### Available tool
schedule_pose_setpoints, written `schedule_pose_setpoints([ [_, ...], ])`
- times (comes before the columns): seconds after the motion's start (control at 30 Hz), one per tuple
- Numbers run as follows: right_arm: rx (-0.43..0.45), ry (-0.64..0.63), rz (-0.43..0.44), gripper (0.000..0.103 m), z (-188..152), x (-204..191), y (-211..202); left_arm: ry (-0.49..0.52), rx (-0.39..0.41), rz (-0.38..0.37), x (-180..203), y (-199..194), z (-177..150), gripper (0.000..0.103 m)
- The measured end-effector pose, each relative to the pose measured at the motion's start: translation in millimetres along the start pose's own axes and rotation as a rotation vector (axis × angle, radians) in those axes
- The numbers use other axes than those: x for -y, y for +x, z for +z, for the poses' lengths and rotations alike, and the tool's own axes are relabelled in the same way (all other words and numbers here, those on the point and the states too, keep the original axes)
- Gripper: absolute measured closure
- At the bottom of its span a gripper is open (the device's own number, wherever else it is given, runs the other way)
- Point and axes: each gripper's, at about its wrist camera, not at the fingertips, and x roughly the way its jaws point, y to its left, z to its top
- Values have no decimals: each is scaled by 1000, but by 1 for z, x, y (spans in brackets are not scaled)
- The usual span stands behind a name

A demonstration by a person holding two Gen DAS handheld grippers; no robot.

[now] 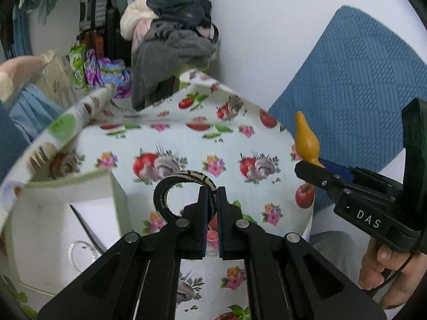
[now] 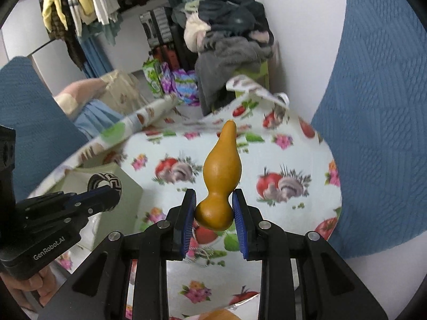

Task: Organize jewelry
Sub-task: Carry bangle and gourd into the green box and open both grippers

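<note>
My left gripper (image 1: 212,190) is shut on a black-and-cream patterned bangle (image 1: 170,184), held above the table; the same bangle (image 2: 105,180) shows at the left of the right wrist view. My right gripper (image 2: 213,202) is shut on the lower bulb of a small mustard-yellow gourd (image 2: 220,176), its narrow neck pointing away. In the left wrist view that gourd (image 1: 307,138) sticks up from the right gripper at the right. Below the left gripper a beaded chain (image 1: 212,240) lies on the cloth, mostly hidden by the fingers.
A white open box (image 1: 66,213) stands on the table's left side, with a thin dark stick and a clear ring inside. The tablecloth (image 2: 280,160) has a tomato and mushroom print. Blue cushions (image 1: 355,80) flank the table. Piled clothes (image 2: 229,40) rise behind it.
</note>
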Motion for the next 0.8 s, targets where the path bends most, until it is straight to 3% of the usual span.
schedule_pose_setpoints([
  [0.43,99,-45,53,78,49,-62,-36,-28,75,46,-36,-58,29,98],
  [0.8,67,-122,138,78,49,-137,-13,-88,77,142,-107,-80,9,98],
])
